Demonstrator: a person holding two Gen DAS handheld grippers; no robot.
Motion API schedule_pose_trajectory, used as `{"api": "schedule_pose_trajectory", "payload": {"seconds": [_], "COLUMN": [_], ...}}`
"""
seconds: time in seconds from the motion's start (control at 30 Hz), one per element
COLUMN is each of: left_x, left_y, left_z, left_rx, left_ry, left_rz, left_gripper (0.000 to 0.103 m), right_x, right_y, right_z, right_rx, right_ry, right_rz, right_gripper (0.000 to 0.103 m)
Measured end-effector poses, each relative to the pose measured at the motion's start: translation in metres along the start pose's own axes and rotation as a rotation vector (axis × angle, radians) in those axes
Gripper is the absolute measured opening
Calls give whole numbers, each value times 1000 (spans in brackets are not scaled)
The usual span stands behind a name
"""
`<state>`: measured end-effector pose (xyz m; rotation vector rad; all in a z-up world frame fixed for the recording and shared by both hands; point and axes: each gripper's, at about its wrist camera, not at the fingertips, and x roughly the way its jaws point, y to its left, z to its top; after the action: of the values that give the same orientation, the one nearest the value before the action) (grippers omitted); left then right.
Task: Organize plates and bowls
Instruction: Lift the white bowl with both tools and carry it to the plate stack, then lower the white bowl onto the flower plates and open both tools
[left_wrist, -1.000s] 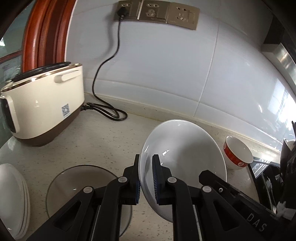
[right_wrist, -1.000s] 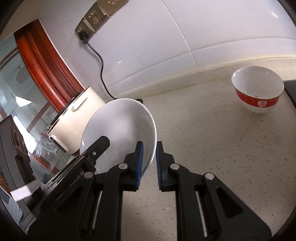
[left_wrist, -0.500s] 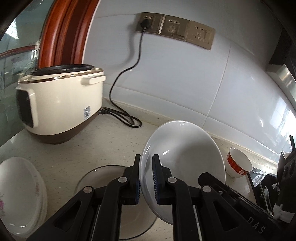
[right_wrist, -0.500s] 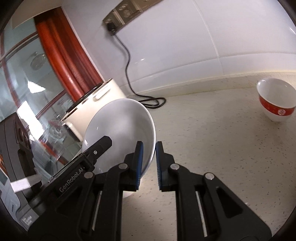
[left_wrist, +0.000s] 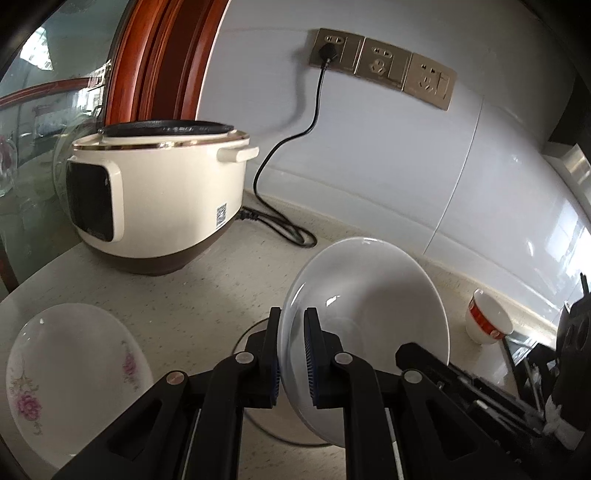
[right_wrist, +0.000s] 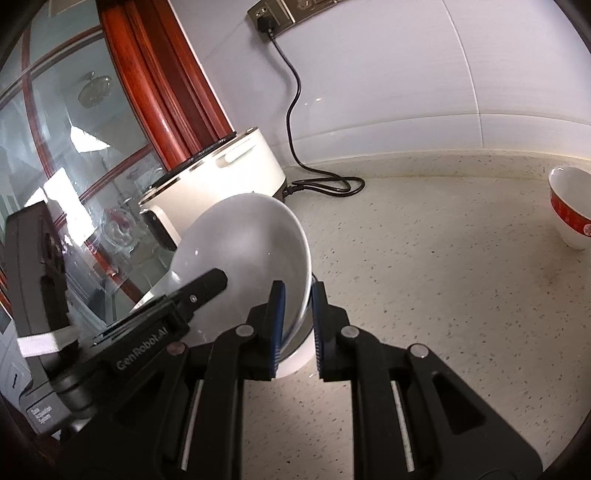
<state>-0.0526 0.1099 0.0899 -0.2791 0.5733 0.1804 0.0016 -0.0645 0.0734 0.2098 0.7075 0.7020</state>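
Observation:
A large white bowl (left_wrist: 369, 295) is held tilted above the counter by both grippers. My left gripper (left_wrist: 291, 354) is shut on its left rim. My right gripper (right_wrist: 297, 325) is shut on its right rim; the bowl also shows in the right wrist view (right_wrist: 243, 251). A stack of white plates with pink flowers (left_wrist: 74, 369) lies at the lower left. A small white bowl with a red band (left_wrist: 487, 321) stands at the right near the wall, and also shows in the right wrist view (right_wrist: 570, 210).
A cream rice cooker (left_wrist: 159, 195) stands at the back left, its black cord (left_wrist: 280, 225) running to a wall socket (left_wrist: 328, 50). A glass lid (left_wrist: 258, 339) lies flat under the bowl. A window with a red-brown frame (right_wrist: 162, 92) is at the left.
Both grippers have carried the white bowl leftwards toward the rice cooker and the flowered plates. The red-banded bowl has fallen further to the right.

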Motion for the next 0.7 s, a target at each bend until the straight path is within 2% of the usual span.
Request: {"api": "schedule_pose_trajectory", "payload": {"seconds": [0.33, 0.7], "left_x": [17, 23], "left_y": [15, 23], "left_z": [-8, -13], "left_rx": [-27, -22], "left_ry": [109, 142], "left_rz": [15, 34], "left_gripper": [13, 15], "right_x": [10, 13], "right_y": [8, 12], "right_z": [-5, -7], "right_rx": [-27, -53], "right_ry": [46, 59], "right_rz": [-19, -37], "right_gripper": [21, 22]}}
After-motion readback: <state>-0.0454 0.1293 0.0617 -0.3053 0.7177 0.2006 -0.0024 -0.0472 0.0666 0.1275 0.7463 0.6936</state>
